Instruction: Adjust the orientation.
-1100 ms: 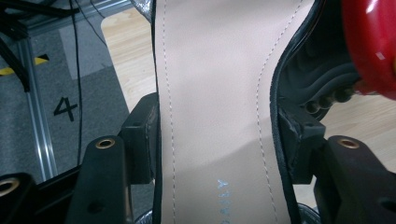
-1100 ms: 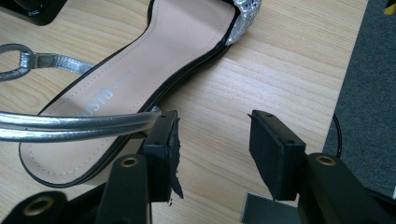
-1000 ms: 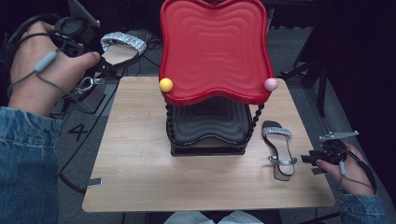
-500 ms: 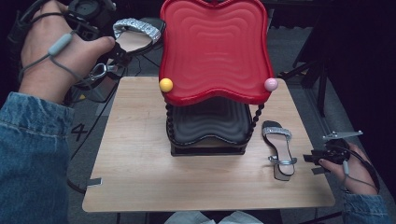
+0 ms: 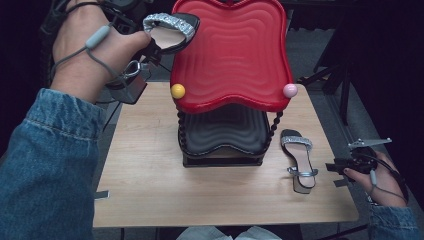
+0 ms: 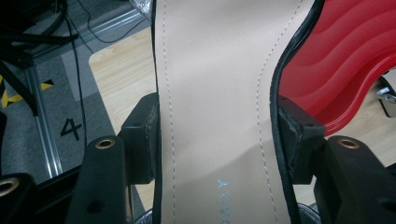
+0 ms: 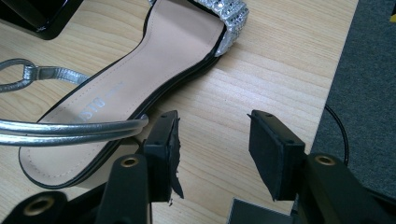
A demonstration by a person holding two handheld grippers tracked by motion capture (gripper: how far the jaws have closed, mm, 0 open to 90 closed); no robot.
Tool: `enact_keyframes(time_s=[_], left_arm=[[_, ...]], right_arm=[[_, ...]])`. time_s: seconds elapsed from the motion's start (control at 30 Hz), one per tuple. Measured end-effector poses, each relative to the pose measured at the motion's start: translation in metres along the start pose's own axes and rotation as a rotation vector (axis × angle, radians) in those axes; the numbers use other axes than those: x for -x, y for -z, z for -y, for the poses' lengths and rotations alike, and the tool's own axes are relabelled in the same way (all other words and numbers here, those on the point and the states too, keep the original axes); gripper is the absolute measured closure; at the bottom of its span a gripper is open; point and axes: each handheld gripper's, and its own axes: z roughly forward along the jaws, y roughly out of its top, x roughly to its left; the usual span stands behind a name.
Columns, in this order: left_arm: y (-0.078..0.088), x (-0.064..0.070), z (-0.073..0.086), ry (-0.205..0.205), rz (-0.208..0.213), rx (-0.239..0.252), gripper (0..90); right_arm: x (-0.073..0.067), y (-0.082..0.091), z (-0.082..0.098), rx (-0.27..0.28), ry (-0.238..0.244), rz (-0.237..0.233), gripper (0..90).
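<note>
My left gripper [image 5: 150,52] is shut on a sandal [image 5: 172,31] with a sparkly silver strap, held in the air at the left edge of the red top shelf [image 5: 235,55] of a two-tier rack. In the left gripper view the sandal's tan insole [image 6: 215,93] sits clamped between both pads. A second matching sandal [image 5: 299,160] lies flat on the wooden table [image 5: 145,165], right of the rack's black lower shelf [image 5: 225,130]. My right gripper [image 5: 336,166] stands open just right of that sandal's heel; its left pad [image 7: 161,140] is beside the sole [image 7: 140,74], nothing between the pads.
A yellow ball [image 5: 177,91] and a pink ball [image 5: 290,90] cap the red shelf's front corners. Cables and a metal frame [image 6: 42,116] lie on the floor left of the table. Grey floor [image 7: 364,93] drops off past the table's right edge.
My left gripper has carried the sandal up and to the right, from beside the table to the red shelf's left edge. The right gripper has stayed by the other sandal.
</note>
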Motion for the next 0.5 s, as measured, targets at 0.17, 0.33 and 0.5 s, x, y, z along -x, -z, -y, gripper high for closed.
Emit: enact_keyframes(time_s=[0.17, 0.33, 0.5], left_arm=[[-0.003, 0.011, -0.009, -0.006, -0.001, 0.004, 42.4], [-0.01, 0.02, -0.022, -0.008, -0.007, -0.003, 42.4], [-0.02, 0.033, -0.036, 0.001, -0.009, -0.015, 42.4]], right_arm=[[0.0, -0.001, -0.001, 0.001, 0.004, -0.007, 53.7], [0.002, -0.004, -0.002, 0.003, 0.008, -0.015, 53.7], [0.005, -0.003, -0.002, 0.013, 0.008, -0.028, 53.8]])
